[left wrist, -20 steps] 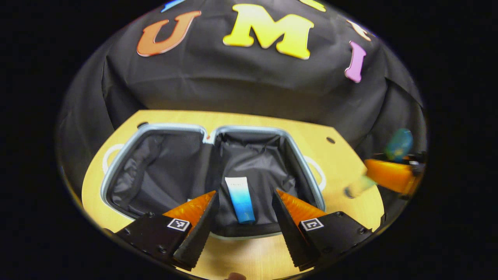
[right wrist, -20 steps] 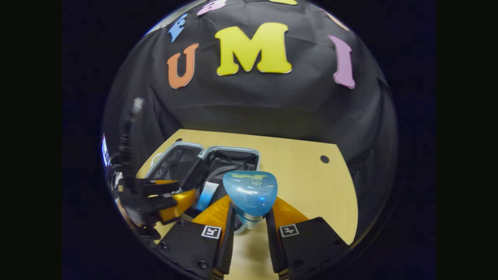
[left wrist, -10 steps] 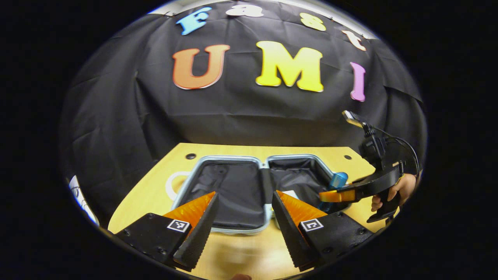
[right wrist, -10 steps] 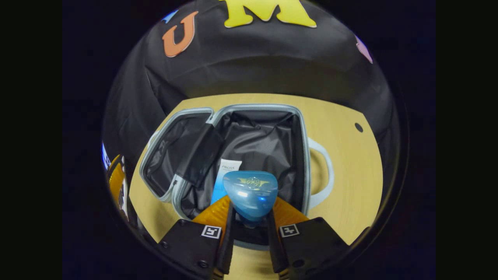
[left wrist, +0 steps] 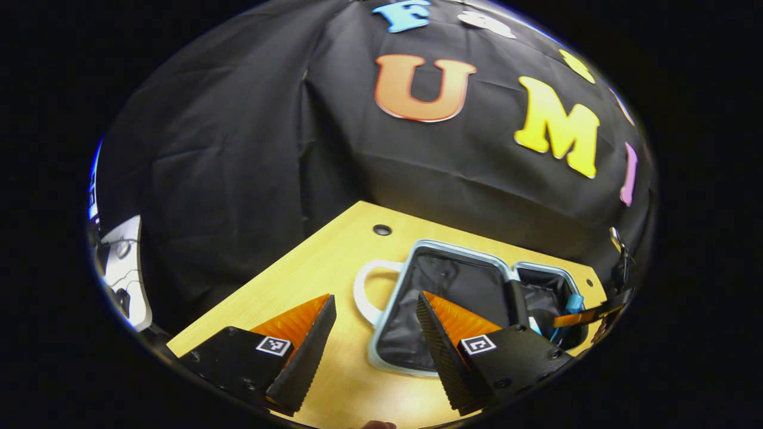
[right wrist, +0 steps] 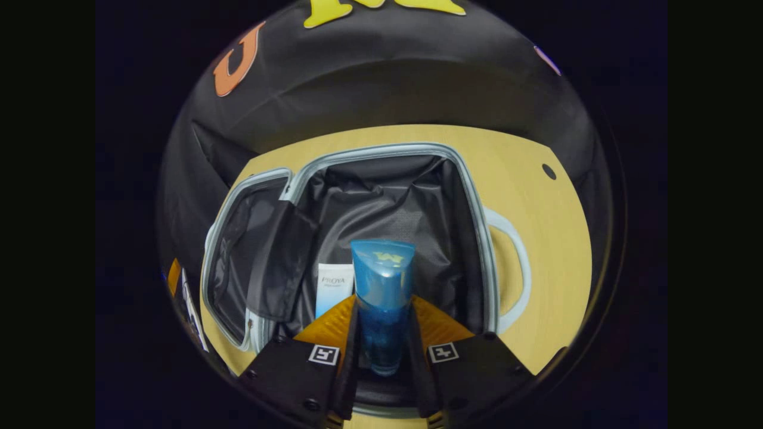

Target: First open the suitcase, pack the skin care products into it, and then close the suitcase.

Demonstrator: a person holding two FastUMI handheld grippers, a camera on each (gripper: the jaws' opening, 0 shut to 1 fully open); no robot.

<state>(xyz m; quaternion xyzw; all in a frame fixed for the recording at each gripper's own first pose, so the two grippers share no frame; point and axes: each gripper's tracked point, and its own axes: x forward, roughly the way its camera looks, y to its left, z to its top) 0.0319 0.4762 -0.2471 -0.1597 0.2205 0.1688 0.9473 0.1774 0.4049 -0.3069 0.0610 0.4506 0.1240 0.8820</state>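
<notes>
Right claw (right wrist: 382, 333) clamps blue tube (right wrist: 382, 298) over suitcase (right wrist: 471, 214); white tube (right wrist: 329, 292) half-hidden; left claw (left wrist: 374, 333) wide.

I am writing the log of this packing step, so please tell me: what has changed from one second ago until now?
The right gripper carried the blue bottle from above the table to over the open suitcase, lowering it beside the white-and-blue tube. The left gripper swung away left, open. Unchanged: the bottle stays held, the tube lies inside, the suitcase is open.

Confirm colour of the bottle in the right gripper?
Translucent blue bottle with a yellow mark near its top, clearest in the right gripper view.
</notes>
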